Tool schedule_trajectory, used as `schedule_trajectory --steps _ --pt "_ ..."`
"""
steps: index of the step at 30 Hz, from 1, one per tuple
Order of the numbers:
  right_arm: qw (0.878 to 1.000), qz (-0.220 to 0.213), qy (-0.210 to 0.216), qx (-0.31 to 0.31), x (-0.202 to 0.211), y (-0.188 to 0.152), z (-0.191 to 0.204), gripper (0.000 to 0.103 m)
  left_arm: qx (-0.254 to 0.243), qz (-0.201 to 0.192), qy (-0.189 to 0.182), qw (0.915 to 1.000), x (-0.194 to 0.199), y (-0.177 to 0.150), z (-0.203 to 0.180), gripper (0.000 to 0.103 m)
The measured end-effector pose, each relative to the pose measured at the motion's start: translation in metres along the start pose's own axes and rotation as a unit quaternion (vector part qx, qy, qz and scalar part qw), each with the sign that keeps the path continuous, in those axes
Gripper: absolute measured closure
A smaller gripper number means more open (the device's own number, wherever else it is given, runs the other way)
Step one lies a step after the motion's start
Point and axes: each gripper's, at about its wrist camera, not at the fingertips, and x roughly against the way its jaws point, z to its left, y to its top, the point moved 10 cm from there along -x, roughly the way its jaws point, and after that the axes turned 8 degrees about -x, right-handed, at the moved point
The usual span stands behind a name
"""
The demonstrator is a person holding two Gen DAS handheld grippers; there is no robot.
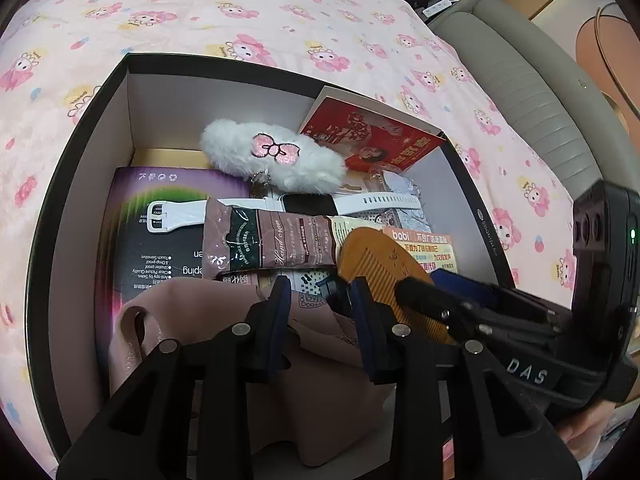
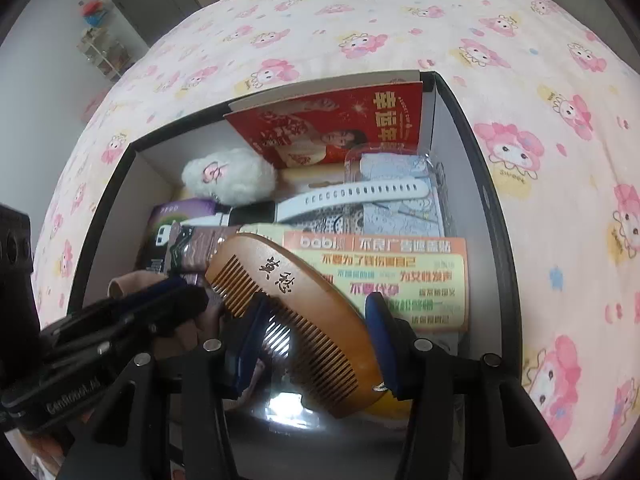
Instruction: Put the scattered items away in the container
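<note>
Right up close, the right gripper (image 2: 316,336) is clamped on a wooden comb (image 2: 288,300): both blue pads (image 2: 378,340) press its edges, comb tilted, teeth facing lower left, over the box (image 2: 496,216) interior. Left wrist view shows the same comb (image 1: 380,268) w/ the right gripper (image 1: 420,292) coming in from the right side.

Left gripper (image 1: 320,300) hangs over the near end of the box (image 1: 80,152), jaws partly apart, nothing pressed btwn them; pink fabric item (image 1: 208,320) lies just below, can't tell if the tips touch it. In the right wrist view the left gripper (image 2: 176,292) sits at lower left, beside the comb.

Further in: a hand cream tube (image 1: 272,240) lies across the middle, touching a purple screen-protector pack (image 1: 160,240) on the left. An orange "babi" sticker sheet (image 2: 400,272) is under the comb. A white-strapped smartwatch (image 1: 304,204) stretches across behind the tube.

Beyond that, a white fluffy pouch w/ pink bow (image 1: 276,156) rests on the watch end, and a red printed card (image 2: 336,128) leans against the far corner wall.

Box sits on a pink cartoon-print bedsheet (image 2: 400,20). A grey padded bed edge (image 1: 520,72) runs along the right.
</note>
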Motion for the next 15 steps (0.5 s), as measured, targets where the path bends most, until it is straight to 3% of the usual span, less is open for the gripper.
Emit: schedule_trajectory --steps 4,7,9,13,15 --pt "1.000 -0.002 0.004 -0.020 0.005 -0.003 -0.001 0.057 -0.011 -0.021 0.020 0.9995 0.009 0.003 -0.001 0.061" --pt "0.999 -0.031 -0.001 -0.027 0.026 0.000 -0.002 0.055 -0.029 -0.057 0.033 0.9974 0.031 0.012 -0.009 0.049" --pt "0.998 -0.060 -0.020 -0.023 0.045 0.005 -0.004 0.046 -0.042 -0.092 0.047 0.9937 0.051 0.021 -0.016 0.025" --pt "0.990 -0.130 -0.059 -0.019 0.097 0.018 -0.006 0.026 -0.072 -0.148 0.098 0.9814 0.094 0.040 -0.031 0.005" --pt "0.984 -0.165 -0.068 -0.019 0.124 0.025 -0.005 0.024 -0.079 -0.166 0.114 0.9762 0.116 0.048 -0.039 0.001"
